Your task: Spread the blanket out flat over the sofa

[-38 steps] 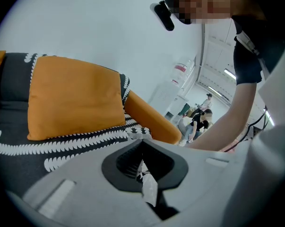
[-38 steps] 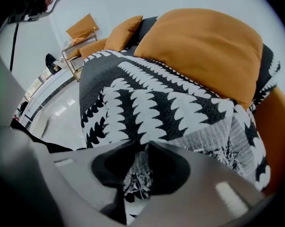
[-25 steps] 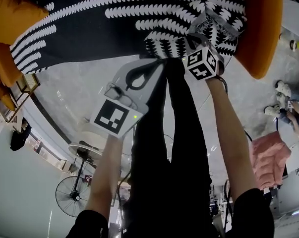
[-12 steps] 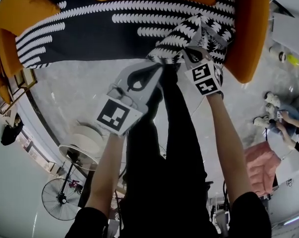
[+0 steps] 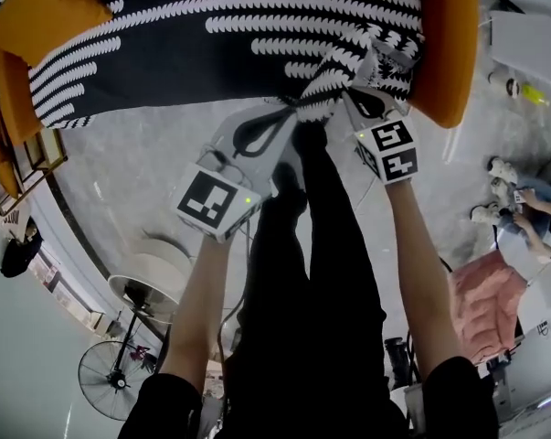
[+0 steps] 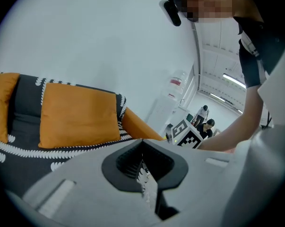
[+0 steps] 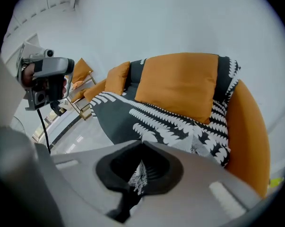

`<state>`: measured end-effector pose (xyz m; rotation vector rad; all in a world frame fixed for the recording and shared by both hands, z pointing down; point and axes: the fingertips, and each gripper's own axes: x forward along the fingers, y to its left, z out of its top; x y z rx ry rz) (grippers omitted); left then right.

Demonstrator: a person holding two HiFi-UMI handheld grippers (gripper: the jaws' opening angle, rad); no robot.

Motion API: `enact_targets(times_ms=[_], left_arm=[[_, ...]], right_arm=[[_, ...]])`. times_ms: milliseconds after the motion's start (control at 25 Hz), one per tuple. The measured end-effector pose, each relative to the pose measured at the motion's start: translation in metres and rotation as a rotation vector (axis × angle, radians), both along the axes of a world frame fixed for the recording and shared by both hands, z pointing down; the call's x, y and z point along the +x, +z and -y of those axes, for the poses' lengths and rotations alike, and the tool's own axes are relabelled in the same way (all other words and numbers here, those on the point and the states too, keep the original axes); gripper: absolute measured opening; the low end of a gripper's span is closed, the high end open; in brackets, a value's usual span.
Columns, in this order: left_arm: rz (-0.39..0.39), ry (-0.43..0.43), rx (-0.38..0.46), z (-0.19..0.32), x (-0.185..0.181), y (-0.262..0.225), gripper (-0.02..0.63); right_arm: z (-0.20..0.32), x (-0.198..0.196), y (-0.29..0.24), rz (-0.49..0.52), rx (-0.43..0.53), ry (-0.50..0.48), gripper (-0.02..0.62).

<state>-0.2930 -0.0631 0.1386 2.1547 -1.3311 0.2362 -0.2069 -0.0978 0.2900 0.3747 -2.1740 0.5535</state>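
Observation:
A black blanket with white leaf stripes (image 5: 211, 53) lies over the seat of an orange sofa (image 5: 444, 44). Its near edge is bunched up at the front right. My left gripper (image 5: 296, 117) is shut on a fold of that edge, and patterned cloth (image 6: 144, 178) shows between its jaws. Just to the right, my right gripper (image 5: 355, 90) is shut on the same bunched edge, with cloth (image 7: 140, 176) pinched in its jaws. Both hold the edge lifted off the seat front. An orange cushion (image 7: 180, 84) leans on the backrest over the blanket (image 7: 147, 122).
The person's dark legs (image 5: 321, 273) stand right before the sofa on a grey glossy floor. A standing fan (image 5: 111, 373) is behind at the left, and a wooden rack (image 5: 33, 154) is by the sofa's left end. Seated people (image 5: 522, 208) and a pink cloth (image 5: 490, 300) are at the right.
The right gripper has drawn back from the sofa and rolled, pulling the pinched blanket edge up with it. The left gripper has risen a little, still holding its fold.

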Motion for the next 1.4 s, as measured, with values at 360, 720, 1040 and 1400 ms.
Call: enact_targets(times_ms=[360,720,1040,1400], left_arm=[[0.014,0.055,0.084,-0.077,0.030,-0.035,0.011],[0.006,0.098,0.104,-0.163,0.068,-0.069,0.011],[-0.014,0.174,0.102,-0.203,0.114,-0.080,0.011],[-0.032,0.203,0.096,-0.189,0.164,-0.067,0.011]], right_arm=[[-0.045,0.058,-0.041,0.002,0.077,0.147,0.008],[-0.098,0.129,-0.057,-0.097,0.155,0.243,0.008],[-0.126,0.191,-0.057,-0.183,0.179,0.291,0.008],[-0.133,0.254,-0.034,-0.229,0.147,0.313,0.008]])
